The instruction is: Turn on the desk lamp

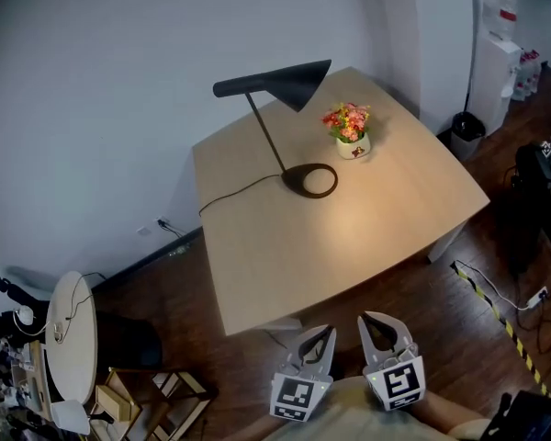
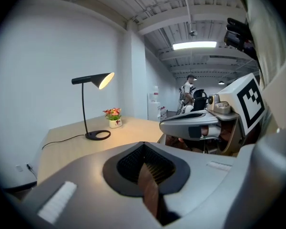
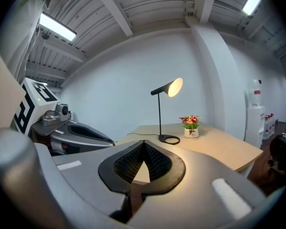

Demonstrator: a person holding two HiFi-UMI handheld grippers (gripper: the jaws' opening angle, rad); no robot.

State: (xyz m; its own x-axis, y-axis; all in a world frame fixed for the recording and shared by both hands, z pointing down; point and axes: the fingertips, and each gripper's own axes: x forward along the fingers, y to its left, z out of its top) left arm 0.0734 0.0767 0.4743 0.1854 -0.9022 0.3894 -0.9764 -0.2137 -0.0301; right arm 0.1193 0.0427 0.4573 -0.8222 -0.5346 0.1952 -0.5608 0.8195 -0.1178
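Apparently the job is done: the lamp point(image 1: 280, 84) stands toward the far side of the table point(image 1: 367, 237), the inside of its shade point(image 3: 174, 86) glows, and a warm patch of light lies on the wood near its ring base, just left of the small flower pot point(image 1: 351, 131). The left gripper point(image 1: 323, 331) and the right gripper point(image 1: 376, 320) sit side by side off the near edge, well apart from the lamp, each clenched tip to tip with nothing between the jaws. By these views, nothing seems left to do except keep clear
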